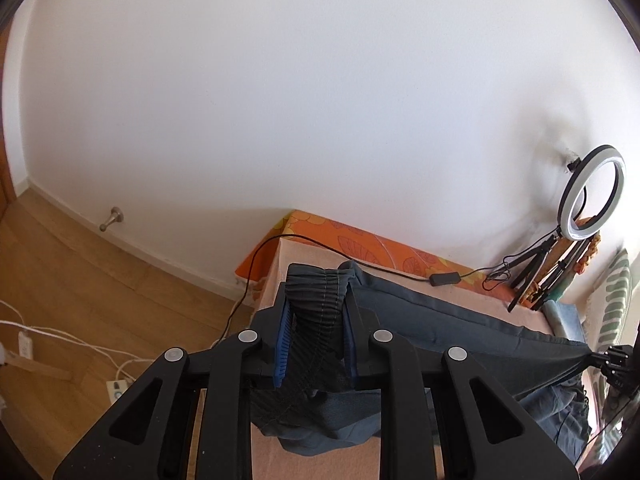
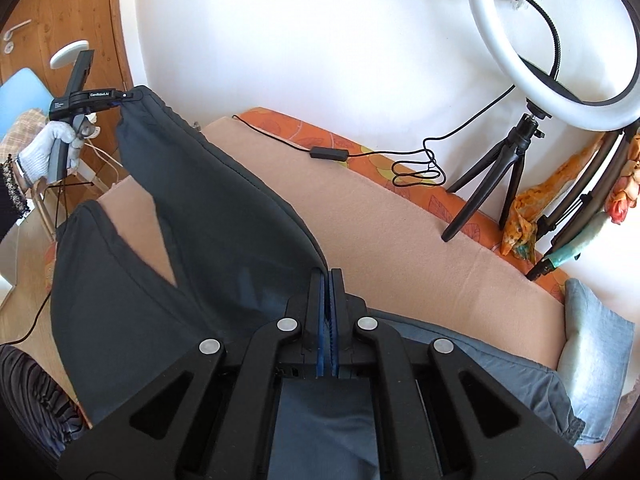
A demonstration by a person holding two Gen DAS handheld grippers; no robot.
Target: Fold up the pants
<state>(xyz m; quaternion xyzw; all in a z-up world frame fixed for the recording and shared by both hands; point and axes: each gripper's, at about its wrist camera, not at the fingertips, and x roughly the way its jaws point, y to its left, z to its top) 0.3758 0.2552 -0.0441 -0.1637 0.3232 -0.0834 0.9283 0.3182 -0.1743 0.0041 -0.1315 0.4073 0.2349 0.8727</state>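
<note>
Dark grey pants of soft matt cloth, the waistband ribbed and gathered between matt black plastic jaws with ridged blue pads. Beneath the jaws, a fuzzy peach blanket. Left of the jaws, smooth wood floor.

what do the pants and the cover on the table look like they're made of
Pants: dark grey soft woven or knit cloth, matte; they drape in loose folds, with a ribbed, stitched elastic waistband. Table cover: peach fleece or felt-like fabric, going by its fuzzy, dull surface; exact fibre unclear.
</note>
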